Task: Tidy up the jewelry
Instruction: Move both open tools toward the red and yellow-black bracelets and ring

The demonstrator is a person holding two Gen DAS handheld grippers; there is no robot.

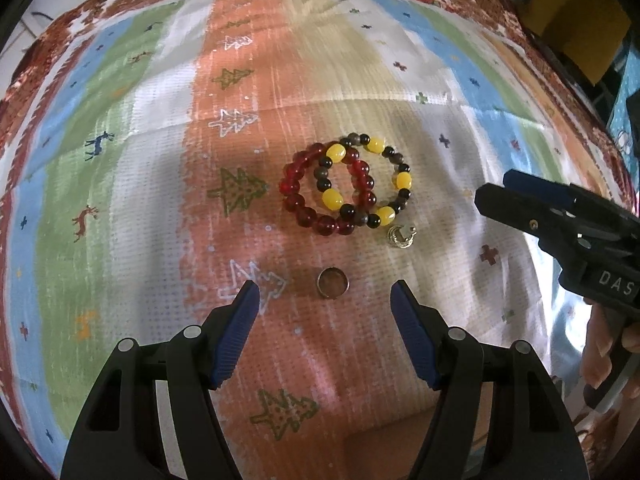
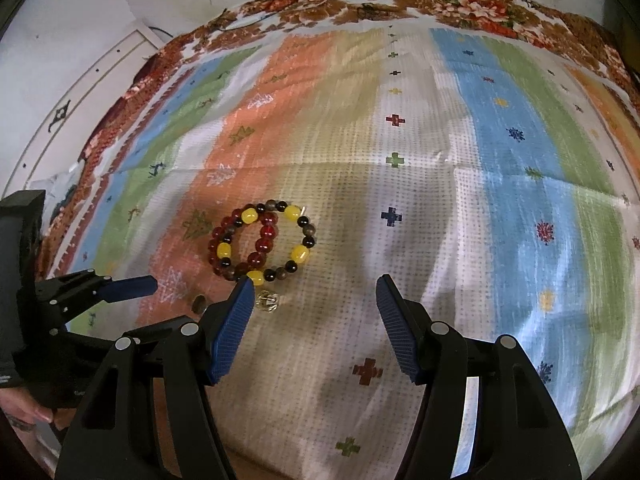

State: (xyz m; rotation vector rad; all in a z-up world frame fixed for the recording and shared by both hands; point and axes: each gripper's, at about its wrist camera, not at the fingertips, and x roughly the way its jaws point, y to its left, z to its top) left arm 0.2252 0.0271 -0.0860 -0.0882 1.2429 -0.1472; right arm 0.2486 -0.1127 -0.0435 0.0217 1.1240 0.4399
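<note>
Mid-bed, on the striped cloth: both bracelets overlap; small ring lies just ahead of my left gripper, jaws spread, empty. Right gripper likewise. Risk: flat ring skids when pinched.

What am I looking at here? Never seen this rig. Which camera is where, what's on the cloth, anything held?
No robot: a person holds two handheld two-finger clamps, each with a fisheye camera looking along its blue-padded fingers. One view is from the left gripper, the other from the right gripper; each also shows the other at its edge. On the patterned cloth lie a red bead bracelet overlapping a yellow-and-dark bead bracelet, a small gold charm and a plain ring. Both grippers are open and hold nothing.
</note>
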